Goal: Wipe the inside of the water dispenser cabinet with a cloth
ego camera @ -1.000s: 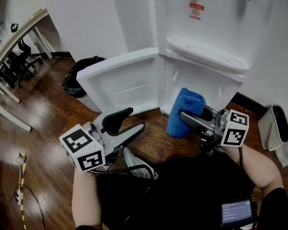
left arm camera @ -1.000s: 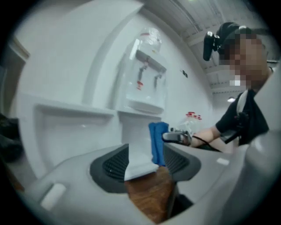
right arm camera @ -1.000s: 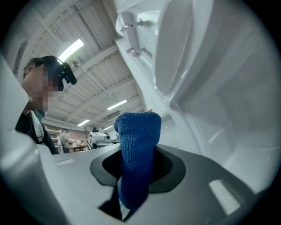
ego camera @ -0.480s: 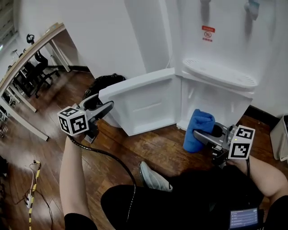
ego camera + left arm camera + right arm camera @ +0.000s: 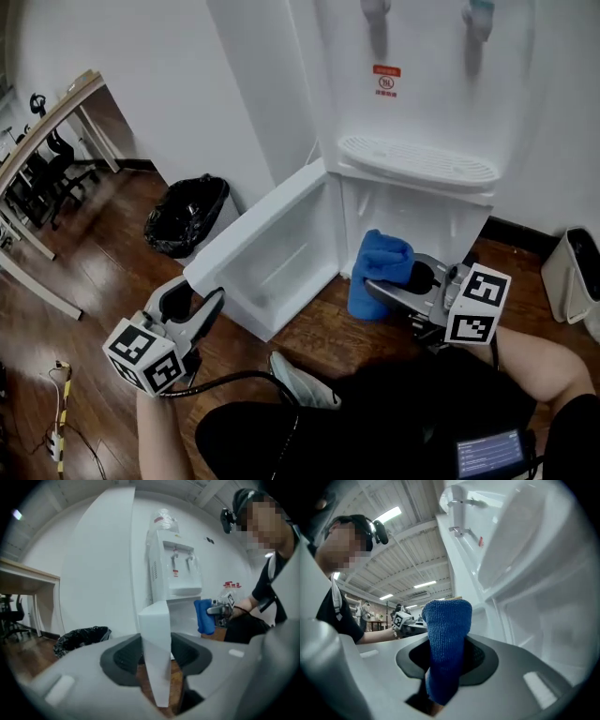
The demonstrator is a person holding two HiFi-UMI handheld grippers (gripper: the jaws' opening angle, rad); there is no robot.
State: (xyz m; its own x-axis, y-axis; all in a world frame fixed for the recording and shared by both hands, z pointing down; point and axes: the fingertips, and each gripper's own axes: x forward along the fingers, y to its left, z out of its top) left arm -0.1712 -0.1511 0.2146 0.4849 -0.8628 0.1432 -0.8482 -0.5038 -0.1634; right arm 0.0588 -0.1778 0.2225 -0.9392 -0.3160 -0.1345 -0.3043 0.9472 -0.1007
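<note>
- Gripping the outer edge of the white plastic cabinet door [image 5: 272, 248], the left gripper [image 5: 195, 300] is pinching it between both pads, its jaws having just been closing.
- The door is hanging wide open from the tall white water dispenser [image 5: 422, 103], out over the brown wooden floor [image 5: 94, 272].
- The right gripper [image 5: 389, 281] is clenching a folded blue terry cloth [image 5: 380, 262], holding it upright just in front of the open cabinet [image 5: 422, 220] beneath the ribbed white drip tray [image 5: 417, 161].
- A crumpled black bin bag [image 5: 186, 216] is sitting by the white wall [image 5: 187, 75], beyond the door.
</note>
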